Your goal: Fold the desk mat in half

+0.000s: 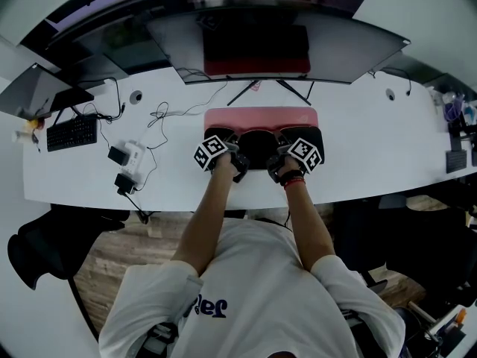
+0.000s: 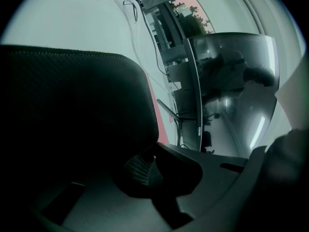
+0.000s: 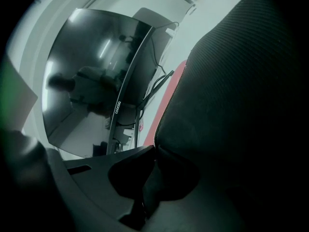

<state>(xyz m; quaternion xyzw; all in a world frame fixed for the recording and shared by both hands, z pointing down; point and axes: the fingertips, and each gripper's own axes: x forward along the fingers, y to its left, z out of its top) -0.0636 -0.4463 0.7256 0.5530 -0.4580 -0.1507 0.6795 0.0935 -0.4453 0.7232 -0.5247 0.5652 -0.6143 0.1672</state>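
Desk mat (image 1: 261, 117), soft and light I judge, pinched at its near edge by my left gripper (image 2: 150, 159) and right gripper (image 3: 154, 151), black underside draped just ahead of both over the desk (image 1: 365, 151)

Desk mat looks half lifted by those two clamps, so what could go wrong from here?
The left gripper and right gripper pinch the desk mat only by its near edge, so it might slip free. Carried further back, that edge could catch the feet of the monitor stand just behind it.
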